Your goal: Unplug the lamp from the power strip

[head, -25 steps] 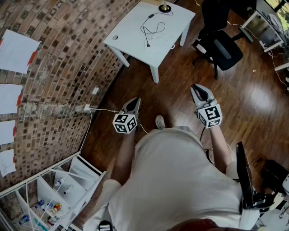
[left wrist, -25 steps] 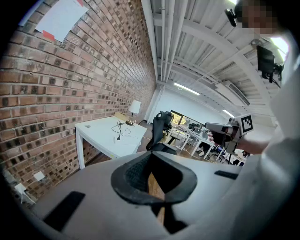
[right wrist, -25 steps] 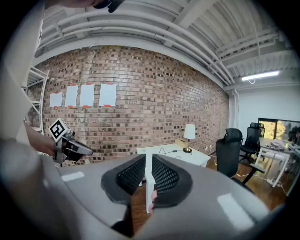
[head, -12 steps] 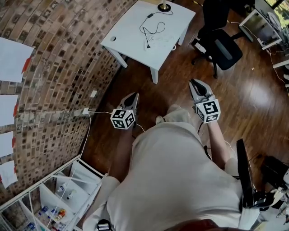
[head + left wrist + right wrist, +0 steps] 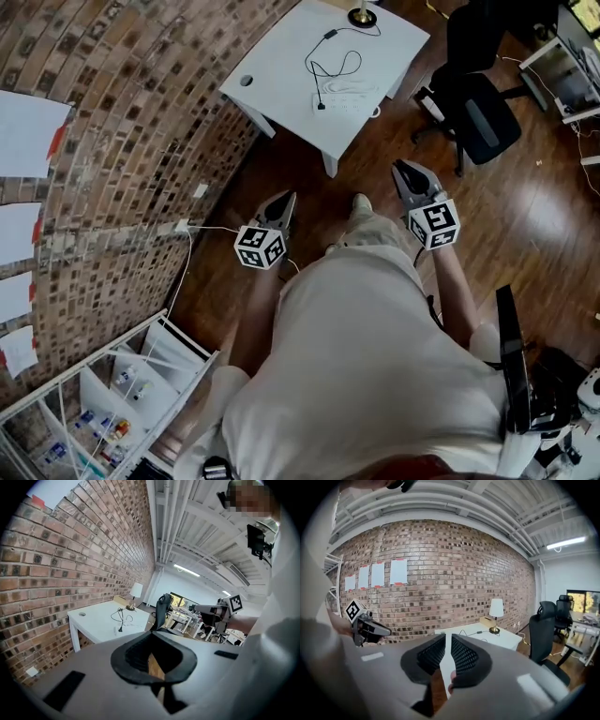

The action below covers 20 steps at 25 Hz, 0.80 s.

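Closing on the white table (image 5: 277,66), nearer than a second ago, I carry the left gripper (image 5: 287,199) and right gripper (image 5: 403,169) with jaws pinched together, empty. The power strip (image 5: 352,101) lies flat by the table's right edge, long axis across my view. The lamp (image 5: 362,16) stands at the far corner, its cord (image 5: 330,64) running to the strip's left end.

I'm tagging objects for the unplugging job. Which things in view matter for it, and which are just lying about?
For the job: lamp, black cord, power strip, table under them.
Just about: chair, papers on the wall, shelf, white cable by the wall.
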### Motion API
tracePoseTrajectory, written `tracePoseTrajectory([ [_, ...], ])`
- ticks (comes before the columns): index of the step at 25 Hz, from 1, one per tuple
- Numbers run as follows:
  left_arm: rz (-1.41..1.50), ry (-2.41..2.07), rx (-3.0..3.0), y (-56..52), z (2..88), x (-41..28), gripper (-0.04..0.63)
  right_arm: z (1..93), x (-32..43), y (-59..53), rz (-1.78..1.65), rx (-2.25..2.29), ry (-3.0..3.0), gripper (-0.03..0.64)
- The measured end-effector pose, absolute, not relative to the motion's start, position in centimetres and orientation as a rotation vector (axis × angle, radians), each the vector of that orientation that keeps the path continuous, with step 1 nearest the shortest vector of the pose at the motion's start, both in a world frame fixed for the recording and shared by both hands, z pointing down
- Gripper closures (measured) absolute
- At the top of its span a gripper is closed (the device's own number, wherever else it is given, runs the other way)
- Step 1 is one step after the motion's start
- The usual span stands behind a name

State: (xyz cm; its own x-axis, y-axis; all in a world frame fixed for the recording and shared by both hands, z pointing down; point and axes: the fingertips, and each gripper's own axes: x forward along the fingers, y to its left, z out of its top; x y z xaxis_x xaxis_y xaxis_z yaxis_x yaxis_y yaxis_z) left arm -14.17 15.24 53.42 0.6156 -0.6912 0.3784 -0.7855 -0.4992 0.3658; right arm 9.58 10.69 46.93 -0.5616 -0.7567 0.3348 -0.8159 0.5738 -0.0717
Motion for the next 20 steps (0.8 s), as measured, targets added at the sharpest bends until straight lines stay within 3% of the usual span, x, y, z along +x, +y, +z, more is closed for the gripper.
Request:
tracePoseTrajectory([
  [20, 0.368, -1.310, 2.181, 4.2, 54.7, -9.0, 0.592, 50.5, 11.9, -4.7, 0.426, 0.996, -2.659, 0.584],
])
